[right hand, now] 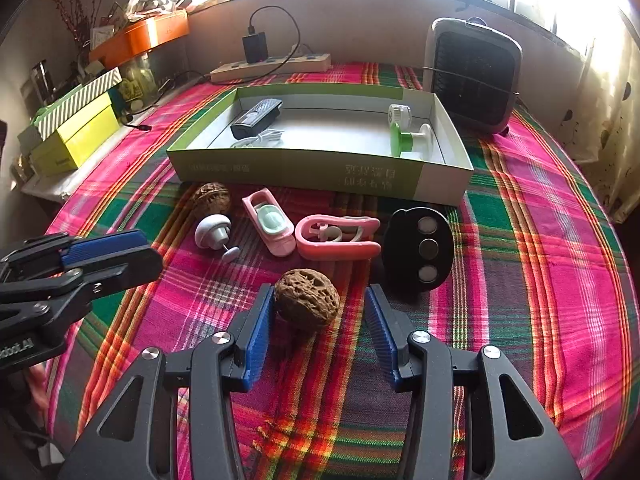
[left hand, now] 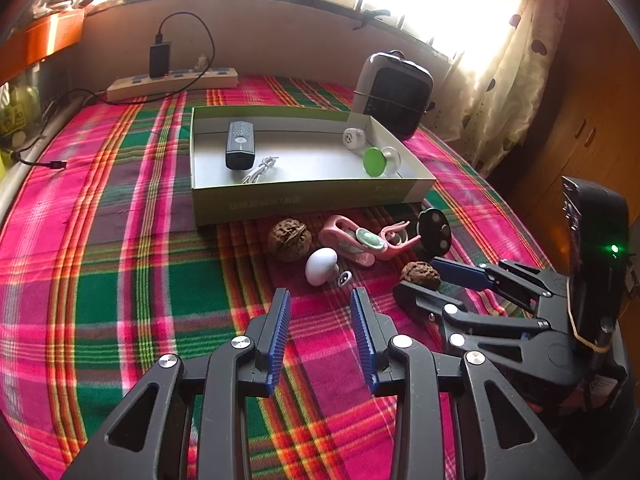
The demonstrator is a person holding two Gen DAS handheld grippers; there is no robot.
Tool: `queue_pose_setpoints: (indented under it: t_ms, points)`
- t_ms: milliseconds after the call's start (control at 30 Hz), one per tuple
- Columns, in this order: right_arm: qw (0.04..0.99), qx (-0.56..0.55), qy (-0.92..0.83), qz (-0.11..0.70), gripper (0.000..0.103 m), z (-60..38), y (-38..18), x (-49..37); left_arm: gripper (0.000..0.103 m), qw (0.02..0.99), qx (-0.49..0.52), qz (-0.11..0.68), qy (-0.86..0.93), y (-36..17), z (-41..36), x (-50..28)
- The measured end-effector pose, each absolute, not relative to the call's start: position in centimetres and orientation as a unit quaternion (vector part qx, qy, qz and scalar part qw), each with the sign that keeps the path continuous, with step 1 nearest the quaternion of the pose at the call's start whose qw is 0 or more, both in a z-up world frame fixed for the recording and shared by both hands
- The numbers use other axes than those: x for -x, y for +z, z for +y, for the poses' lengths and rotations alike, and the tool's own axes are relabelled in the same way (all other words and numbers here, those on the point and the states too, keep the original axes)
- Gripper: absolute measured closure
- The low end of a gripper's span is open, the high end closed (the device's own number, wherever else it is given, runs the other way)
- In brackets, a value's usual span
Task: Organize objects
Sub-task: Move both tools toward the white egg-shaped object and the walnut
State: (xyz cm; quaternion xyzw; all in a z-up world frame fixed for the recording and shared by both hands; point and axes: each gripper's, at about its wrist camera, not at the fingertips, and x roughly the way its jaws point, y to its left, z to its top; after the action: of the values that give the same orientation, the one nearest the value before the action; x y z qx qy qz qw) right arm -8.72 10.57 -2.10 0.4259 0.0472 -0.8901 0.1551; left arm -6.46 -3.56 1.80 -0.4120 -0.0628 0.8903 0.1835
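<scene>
Plaid cloth (right hand: 540, 240) in pink and green covers the table I'm working over, sunlit windows behind. At twelve o'clock sits the green-sided box (right hand: 320, 168), already holding a dark remote (right hand: 256, 118) and a green-capped piece (right hand: 404, 140), so I judge it the collecting bin. My right gripper (right hand: 320, 320) stands half-wide around a walnut (right hand: 307, 300): brown, deeply wrinkled, resting on the cloth, the left pad touching or nearly so, the right clearly apart. My left gripper (left hand: 320, 320) hangs parted and empty, a white mushroom-shaped piece (left hand: 321, 266) just beyond at twelve.
</scene>
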Motion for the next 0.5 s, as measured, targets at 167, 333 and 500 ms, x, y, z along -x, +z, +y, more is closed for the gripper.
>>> queue_pose_setpoints:
  t_ms: [167,333,500]
  points:
    - [0.161,-0.425,-0.889,0.057,0.056,10.5,-2.1,8.7,0.07,0.174,0.426,-0.057,0.886,1.2,-2.7,7.5]
    - [0.172,-0.425,-0.886,0.063,0.058,10.4,-2.2,9.0,0.07,0.16,0.434,-0.056,0.885,0.9,-2.0,8.4]
    - [0.18,-0.425,-0.885,0.062,0.069,10.9,-2.1,9.2,0.07,0.146,0.44,-0.054,0.885,0.7,-1.3,8.8]
